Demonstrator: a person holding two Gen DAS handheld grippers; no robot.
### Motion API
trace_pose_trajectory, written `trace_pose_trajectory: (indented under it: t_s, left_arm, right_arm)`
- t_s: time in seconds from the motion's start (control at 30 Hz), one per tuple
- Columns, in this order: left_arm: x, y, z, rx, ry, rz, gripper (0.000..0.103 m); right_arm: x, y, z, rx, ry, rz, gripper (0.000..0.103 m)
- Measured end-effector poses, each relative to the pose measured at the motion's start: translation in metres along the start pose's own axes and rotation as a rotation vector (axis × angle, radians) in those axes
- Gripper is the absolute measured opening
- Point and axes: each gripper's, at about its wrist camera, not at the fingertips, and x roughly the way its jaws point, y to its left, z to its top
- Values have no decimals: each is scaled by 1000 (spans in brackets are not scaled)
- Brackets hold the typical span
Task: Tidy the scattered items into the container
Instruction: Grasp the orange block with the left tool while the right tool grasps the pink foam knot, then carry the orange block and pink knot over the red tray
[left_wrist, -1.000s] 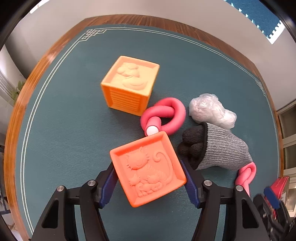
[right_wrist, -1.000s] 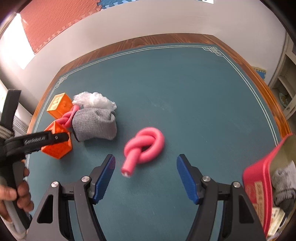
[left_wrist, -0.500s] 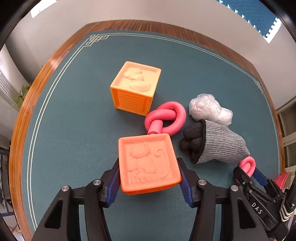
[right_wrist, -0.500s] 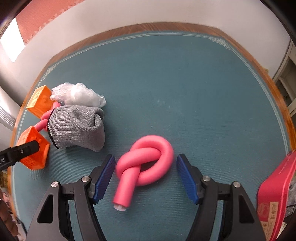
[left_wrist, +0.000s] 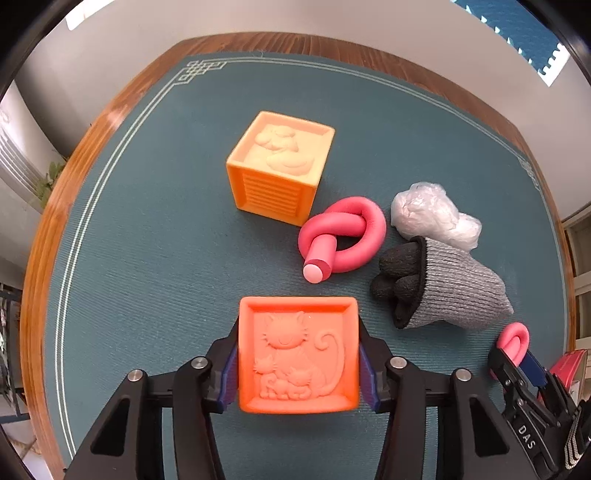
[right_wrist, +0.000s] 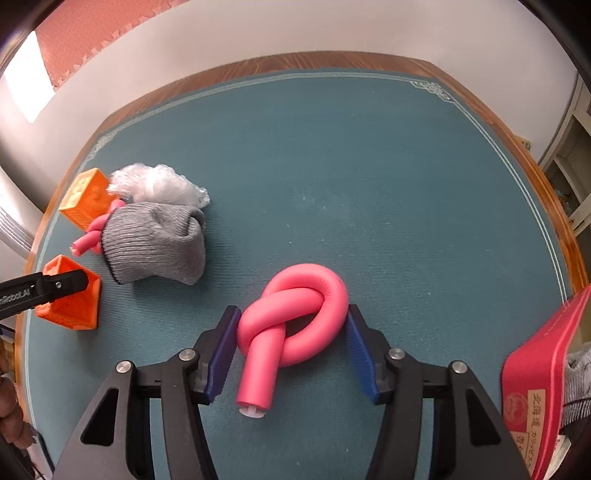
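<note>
Now, across the teal mat (right_wrist: 369, 177) your red container (right_wrist: 532, 373) sits at the far right edge of the right wrist view, only partly in frame, with something grey already inside; that is where everything must end up. Your left gripper (left_wrist: 297, 367) is clamped on the orange cat block (left_wrist: 298, 350), pads flat on two opposite sides; it looks moulded and soft, with a raised cat relief on the upper face; squeeze too lightly and it may pivot or drop as you carry it across. Your right gripper (right_wrist: 290, 347) has its pads touching both sides of the pink knotted foam tube (right_wrist: 295, 325), but I cannot tell whether they are gripping it or only resting on it; the foam is springy, so a grip on the loop alone could let the free end swing, or the knot could squirt out as you lift. The two grippers work close together, so carrying both loads to the container at once risks a collision. Waiting beyond are the grey knit glove (left_wrist: 450, 291), a second orange block (left_wrist: 280, 166) just beside a second pink knot (left_wrist: 343, 236), and the crumpled clear plastic (left_wrist: 432, 214).
</note>
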Motion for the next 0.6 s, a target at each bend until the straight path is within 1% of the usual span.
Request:
trace_pose_trajectory:
  t_s: [0.2, 0.33, 0.47, 0.6]
  left_arm:
    - [-22, -6, -9, 18, -32, -19, 53]
    - [-36, -23, -20, 61, -50, -35, 53]
    - [-48, -45, -32, 112, -66, -55, 53]
    - [-60, -66, -44, 163, -83, -76, 53]
  right_arm:
    - [-34, -4, -7, 9, -59, 27, 60]
    - [-51, -3, -15, 23, -95, 39, 60]
    - [-68, -17, -20, 40, -133, 44, 60]
    - [-93, -40, -34, 69, -167, 36, 60]
